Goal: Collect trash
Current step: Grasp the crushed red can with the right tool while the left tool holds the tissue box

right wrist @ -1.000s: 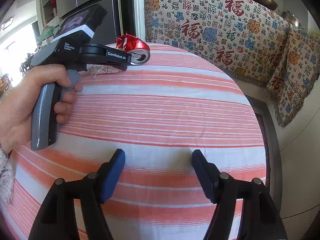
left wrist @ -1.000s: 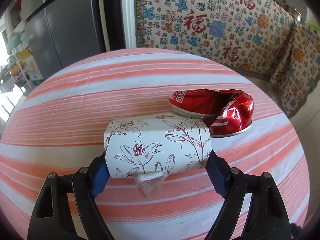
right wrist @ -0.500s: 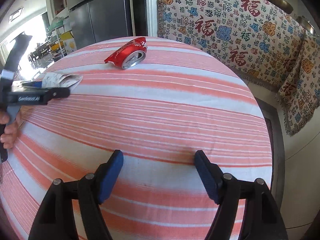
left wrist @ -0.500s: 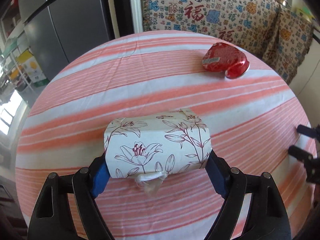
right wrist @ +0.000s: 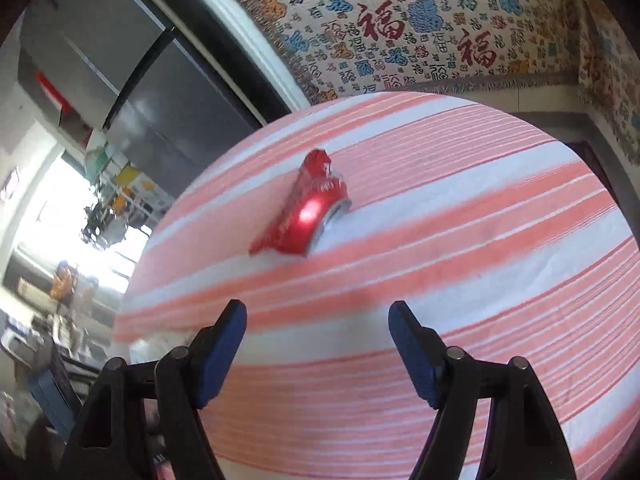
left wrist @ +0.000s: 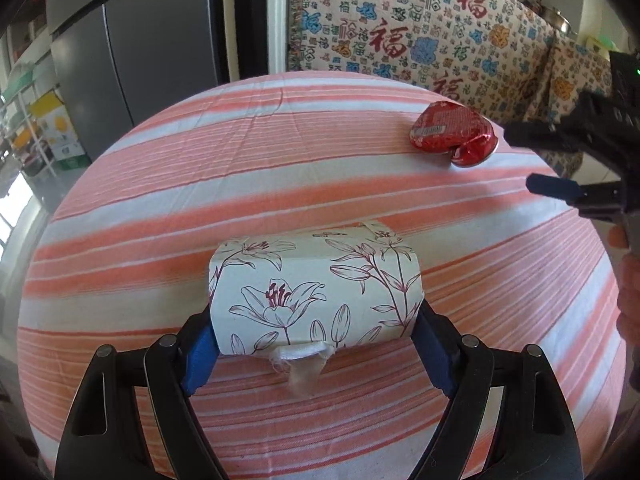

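Observation:
My left gripper (left wrist: pixel 316 344) is shut on a white tissue pack with purple flower print (left wrist: pixel 316 284) and holds it above the striped table. A crushed red can (left wrist: pixel 454 132) lies on the tablecloth at the far right of the left wrist view. It also shows in the right wrist view (right wrist: pixel 308 212), ahead of my right gripper (right wrist: pixel 318 344), which is open and empty a short way in front of it. The right gripper (left wrist: pixel 560 160) also shows at the right edge of the left wrist view, close to the can.
The round table has a pink and white striped cloth (left wrist: pixel 240 184). A patterned cloth with red characters (left wrist: pixel 400 36) covers furniture behind it. A grey fridge (left wrist: pixel 140 40) stands at the back left. Shelves with boxes (right wrist: pixel 120 188) stand by a bright window.
My left gripper has lifted and drawn back with the tissue pack, away from the can. My right gripper has swung toward the can, which is now nearer and centred in its view.

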A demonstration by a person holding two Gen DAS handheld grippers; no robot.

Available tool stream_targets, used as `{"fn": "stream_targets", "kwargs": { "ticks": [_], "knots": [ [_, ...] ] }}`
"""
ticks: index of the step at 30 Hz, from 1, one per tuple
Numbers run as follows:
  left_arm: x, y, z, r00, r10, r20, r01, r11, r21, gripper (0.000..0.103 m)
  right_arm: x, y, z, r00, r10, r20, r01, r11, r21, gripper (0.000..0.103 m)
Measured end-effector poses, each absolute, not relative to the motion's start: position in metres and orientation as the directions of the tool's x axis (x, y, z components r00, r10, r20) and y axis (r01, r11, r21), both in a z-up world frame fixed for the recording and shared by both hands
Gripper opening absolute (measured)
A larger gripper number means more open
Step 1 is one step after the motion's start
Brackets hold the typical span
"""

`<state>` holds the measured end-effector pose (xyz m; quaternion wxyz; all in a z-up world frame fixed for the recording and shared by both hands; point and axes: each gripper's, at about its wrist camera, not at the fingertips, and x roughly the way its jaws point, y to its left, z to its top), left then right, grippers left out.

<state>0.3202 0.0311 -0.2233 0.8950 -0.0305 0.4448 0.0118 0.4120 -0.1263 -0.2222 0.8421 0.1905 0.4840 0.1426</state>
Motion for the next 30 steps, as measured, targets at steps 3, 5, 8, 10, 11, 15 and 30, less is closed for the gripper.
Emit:
{"fn": "stream_targets", "kwargs": {
  "ticks": [3, 5, 8, 10, 11, 15, 30],
  "knots": [
    [0.321, 0.032, -0.222, 0.603, -0.016, -0.797, -0.055, 0.997, -0.062, 0.084, 0.437, -0.122, -0.216, 0.513, 0.429, -0.743, 0.057, 0.847, 0.528, 0.076],
    [0.321, 0.033, -0.221, 0.602, -0.026, -0.798, -0.058, 0.995, -0.076, 0.084, 0.454, -0.119, -0.217, 0.516, 0.404, -0.756, 0.139, 0.831, 0.539, 0.076],
    [0.32, 0.036, -0.219, 0.604, -0.039, -0.796, -0.061, 0.994, -0.095, 0.084, 0.477, -0.112, -0.225, 0.477, 0.378, -0.794, 0.218, 0.824, 0.523, 0.076],
    [0.319, 0.036, -0.217, 0.606, -0.046, -0.794, -0.059, 0.993, -0.102, 0.084, 0.485, -0.109, -0.233, 0.457, 0.384, -0.803, 0.24, 0.816, 0.527, 0.065],
    [0.318, 0.036, -0.216, 0.609, -0.045, -0.792, -0.057, 0.993, -0.1, 0.084, 0.488, -0.106, -0.234, 0.447, 0.378, -0.811, 0.236, 0.825, 0.514, 0.042],
    [0.315, 0.032, -0.213, 0.617, -0.055, -0.785, -0.039, 0.994, -0.101, 0.084, 0.481, -0.099, -0.228, 0.435, 0.341, -0.833, 0.164, 0.88, 0.446, 0.034],
    [0.287, -0.054, -0.196, 0.587, -0.226, -0.777, 0.182, 0.972, -0.146, 0.084, 0.358, -0.201, -0.159, 0.472, 0.286, -0.834, -0.031, 0.951, 0.308, 0.031]
  ]
}}
